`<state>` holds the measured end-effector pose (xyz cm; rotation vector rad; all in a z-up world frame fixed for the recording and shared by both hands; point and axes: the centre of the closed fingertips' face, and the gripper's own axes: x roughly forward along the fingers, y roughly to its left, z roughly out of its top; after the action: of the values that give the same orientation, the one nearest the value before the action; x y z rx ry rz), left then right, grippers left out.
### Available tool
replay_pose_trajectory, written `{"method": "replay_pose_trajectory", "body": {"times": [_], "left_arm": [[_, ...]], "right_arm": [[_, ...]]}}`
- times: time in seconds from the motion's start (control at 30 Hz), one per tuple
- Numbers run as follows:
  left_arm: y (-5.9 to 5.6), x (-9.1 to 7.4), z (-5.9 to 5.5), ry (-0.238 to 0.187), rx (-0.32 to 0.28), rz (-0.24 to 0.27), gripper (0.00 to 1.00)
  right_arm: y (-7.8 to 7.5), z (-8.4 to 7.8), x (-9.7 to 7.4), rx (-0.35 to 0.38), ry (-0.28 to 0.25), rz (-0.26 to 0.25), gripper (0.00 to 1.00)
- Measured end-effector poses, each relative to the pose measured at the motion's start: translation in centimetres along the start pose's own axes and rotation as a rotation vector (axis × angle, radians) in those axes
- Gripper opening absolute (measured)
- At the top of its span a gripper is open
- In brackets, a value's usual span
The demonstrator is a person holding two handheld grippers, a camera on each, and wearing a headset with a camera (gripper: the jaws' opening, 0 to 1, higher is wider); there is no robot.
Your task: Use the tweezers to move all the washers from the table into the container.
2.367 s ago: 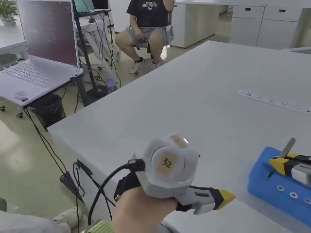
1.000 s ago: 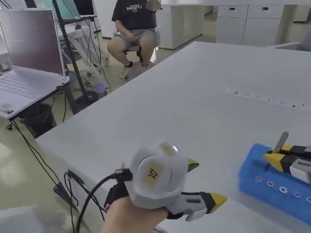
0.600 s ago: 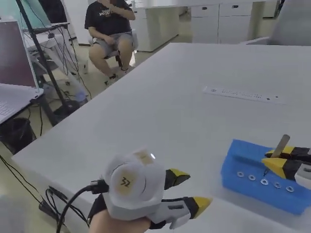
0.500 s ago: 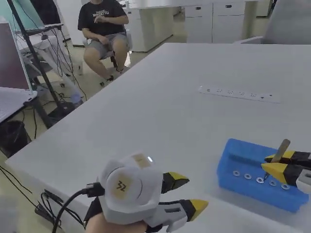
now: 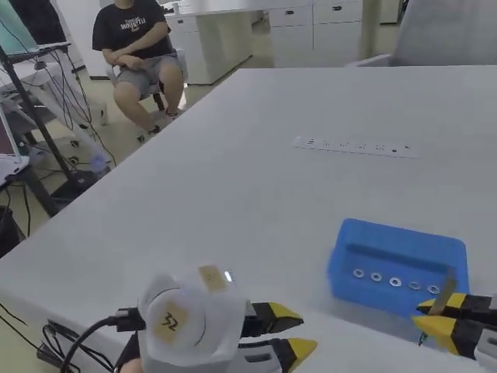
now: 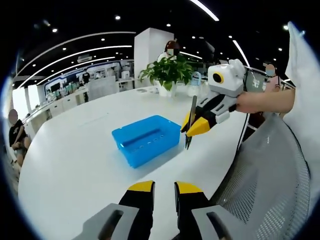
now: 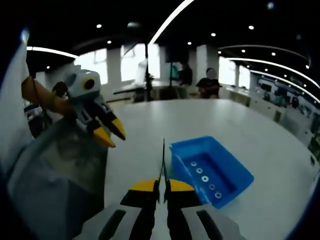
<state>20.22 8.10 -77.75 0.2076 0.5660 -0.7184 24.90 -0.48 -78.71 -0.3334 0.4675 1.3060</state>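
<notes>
A blue container sits on the white table, with several washers in a row on its floor. My right gripper hovers just in front of the container's near rim, shut on the tweezers, which point up and away from it. In the right gripper view the tweezers rise from the closed jaws of the right gripper, left of the container and its washers. My left gripper is at the table's near edge, left of the container, jaws slightly parted and empty. The left gripper faces the container.
A white power strip lies farther back on the table. A person sits on a chair beyond the far left corner. A potted plant and a mesh chair back show in the left gripper view.
The head camera has swung right. My right gripper and the tweezers have drawn back from over the washers to the container's near side. The left gripper stays low at the near edge.
</notes>
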Motion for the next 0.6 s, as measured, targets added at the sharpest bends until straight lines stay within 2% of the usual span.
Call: {"method": "replay_pose_trajectory", "body": {"times": [0.13, 0.2, 0.3, 0.4, 0.47, 0.53, 0.57, 0.6], "left_arm": [[-1.3, 0.2, -0.6, 0.029, 0.016, -0.083, 0.12], [-1.9, 0.3, -0.8, 0.046, 0.046, -0.11, 0.12], [-2.6, 0.2, -0.8, 0.053, 0.046, -0.15, 0.14], [-3.1, 0.2, -0.4, 0.057, 0.065, -0.174, 0.15], [-3.5, 0.3, 0.0, 0.05, 0.077, -0.195, 0.17], [-4.5, 0.6, 1.0, 0.038, 0.128, -0.227, 0.19], [-4.9, 0.6, 1.3, 0.034, 0.143, -0.243, 0.2], [-5.3, 0.8, 1.8, 0.028, 0.155, -0.261, 0.21]], "right_arm": [[1.1, -1.3, 0.0, 0.013, 0.023, 0.024, 0.04], [1.6, -1.6, 0.0, 0.02, 0.036, 0.036, 0.04], [2.1, -1.9, 0.1, 0.023, 0.048, 0.056, 0.04], [3.1, -2.4, 0.4, 0.018, 0.067, 0.09, 0.04], [3.6, -3.0, 0.5, -0.031, 0.102, 0.114, 0.04], [4.2, -3.4, 0.7, -0.092, 0.138, 0.135, 0.04], [4.6, -3.5, 0.9, -0.12, 0.146, 0.149, 0.04], [4.8, -3.1, 1.0, -0.122, 0.126, 0.151, 0.04]]}}
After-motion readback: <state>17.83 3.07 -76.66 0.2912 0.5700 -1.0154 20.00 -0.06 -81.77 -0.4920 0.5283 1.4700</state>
